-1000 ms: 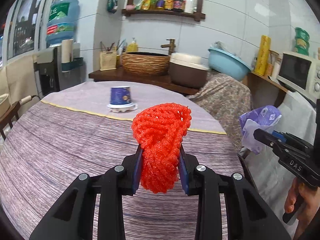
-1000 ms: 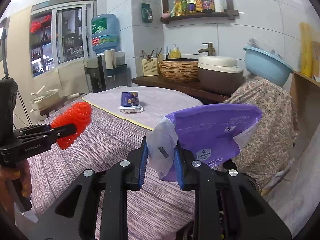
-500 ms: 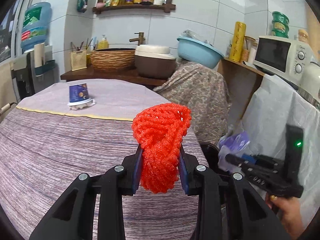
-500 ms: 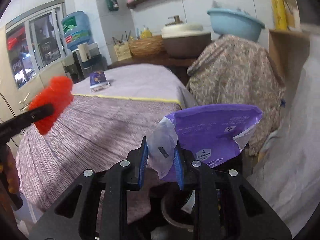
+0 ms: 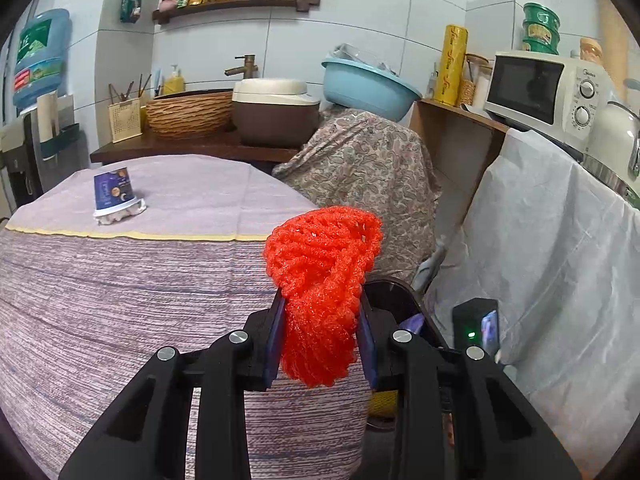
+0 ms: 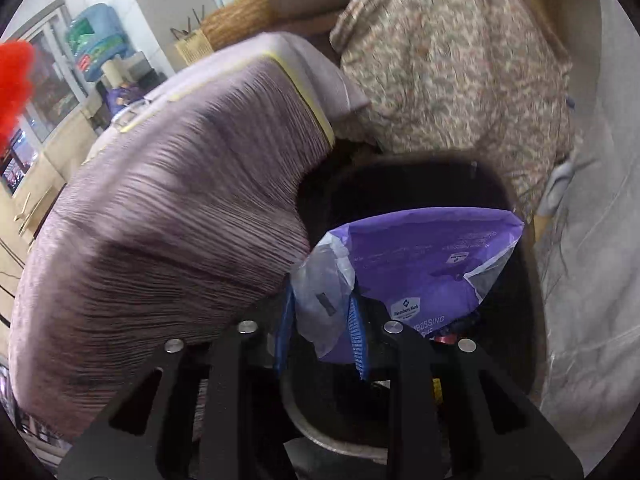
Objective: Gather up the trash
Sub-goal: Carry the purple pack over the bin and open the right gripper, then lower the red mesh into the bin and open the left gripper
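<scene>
My left gripper (image 5: pixel 322 350) is shut on a red foam fruit net (image 5: pixel 324 276) and holds it over the table's right edge. My right gripper (image 6: pixel 320 332) is shut on a purple plastic bag (image 6: pixel 424 268) and holds it over the open black trash bin (image 6: pixel 500 184) beside the table. The bin's rim (image 5: pixel 394 288) shows behind the net in the left wrist view. A blue upturned cup (image 5: pixel 114 196) stands on the table's far side. The red net also shows at the left edge of the right wrist view (image 6: pixel 14 80).
The table wears a purple striped cloth (image 5: pixel 120 300). A patterned cloth (image 5: pixel 368 172) covers something behind the bin. A white sheet (image 5: pixel 560 248) hangs on the right under a microwave (image 5: pixel 548 88). A counter with a basket (image 5: pixel 188 114) and cooker (image 5: pixel 276 112) stands behind.
My right gripper has dropped down and tilted over the bin with the purple bag. My left gripper has swung right with the red net toward the table's edge.
</scene>
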Demonstrator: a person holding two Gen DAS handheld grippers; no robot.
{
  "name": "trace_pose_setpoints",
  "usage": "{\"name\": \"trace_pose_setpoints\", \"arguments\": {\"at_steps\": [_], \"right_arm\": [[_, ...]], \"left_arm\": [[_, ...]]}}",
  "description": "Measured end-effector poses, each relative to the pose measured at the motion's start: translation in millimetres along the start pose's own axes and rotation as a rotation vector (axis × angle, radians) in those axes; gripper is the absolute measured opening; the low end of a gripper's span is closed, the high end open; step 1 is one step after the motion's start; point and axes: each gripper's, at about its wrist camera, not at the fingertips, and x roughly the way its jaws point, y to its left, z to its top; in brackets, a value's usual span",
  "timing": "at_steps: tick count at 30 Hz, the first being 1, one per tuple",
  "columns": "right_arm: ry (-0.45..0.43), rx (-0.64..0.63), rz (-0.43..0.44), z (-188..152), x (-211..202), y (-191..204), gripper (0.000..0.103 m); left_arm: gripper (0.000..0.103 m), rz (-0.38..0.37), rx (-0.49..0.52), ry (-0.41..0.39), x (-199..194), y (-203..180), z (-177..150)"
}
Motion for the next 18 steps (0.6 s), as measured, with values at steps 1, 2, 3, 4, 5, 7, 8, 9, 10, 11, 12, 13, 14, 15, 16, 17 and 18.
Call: {"name": "trace_pose_setpoints", "arguments": {"at_steps": [1,2,3,4,5,7,8,9,10,11,12,13,14,15,16,17,18], "right_arm": [[0.001,0.002,-0.011,-0.4,3.0,-1.4,0.043],[-0.006,0.005,-0.03,-0.9,4.2,-2.6,0.062],[-0.019,0.01,-0.039,-1.0,3.1,-3.4,0.07],[-0.033,0.014,-0.04,-1.2,0.3,-3.5,0.075],[-0.038,0.01,-0.04,-1.1,-3.4,-2.4,0.075],[-0.056,-0.01,-0.061,0.4,-12.5,-0.1,0.075],[-0.061,-0.018,-0.067,1.0,-17.2,1.0,0.075],[-0.068,-0.026,-0.075,2.0,-23.5,2.1,0.075],[-0.076,-0.033,-0.083,2.5,-29.9,3.2,0.075],[-0.092,-0.041,-0.097,3.4,-39.9,3.6,0.075],[-0.107,-0.047,-0.109,4.4,-47.8,3.6,0.075],[-0.125,-0.051,-0.123,5.2,-55.9,2.7,0.076],[-0.153,-0.054,-0.151,6.1,-68.7,1.1,0.077],[-0.153,-0.054,-0.151,6.1,-68.7,1.1,0.079],[-0.168,-0.054,-0.17,7.0,-75.8,-0.2,0.08],[-0.182,-0.052,-0.192,7.7,-83.4,-2.5,0.08],[-0.198,-0.053,-0.223,9.2,-94.1,-6.5,0.08]], "left_arm": [[0.032,-0.007,0.008,0.0,1.5,-3.2,0.8],[0.032,-0.011,0.013,0.0,2.9,-5.6,1.4],[0.032,-0.017,0.019,0.001,4.6,-8.4,2.1],[0.032,-0.022,0.022,0.003,6.0,-10.4,2.4],[0.032,-0.031,0.024,0.006,8.5,-12.7,3.1],[0.032,-0.051,0.023,0.012,12.7,-17.1,3.9],[0.032,-0.064,0.024,0.014,15.0,-20.0,4.3],[0.032,-0.074,0.027,0.015,17.1,-23.1,4.7],[0.032,-0.085,0.03,0.017,19.6,-26.1,5.1],[0.032,-0.094,0.034,0.02,21.4,-28.5,5.4],[0.032,-0.103,0.036,0.024,23.9,-31.9,5.7],[0.032,-0.113,0.039,0.03,26.9,-34.9,6.1],[0.032,-0.126,0.042,0.038,31.2,-38.2,6.2],[0.032,-0.133,0.042,0.043,34.4,-40.9,6.2],[0.032,-0.139,0.043,0.047,37.3,-43.6,6.3],[0.032,-0.147,0.045,0.054,41.7,-47.5,5.6],[0.032,-0.155,0.047,0.061,44.6,-50.5,4.7]]}}
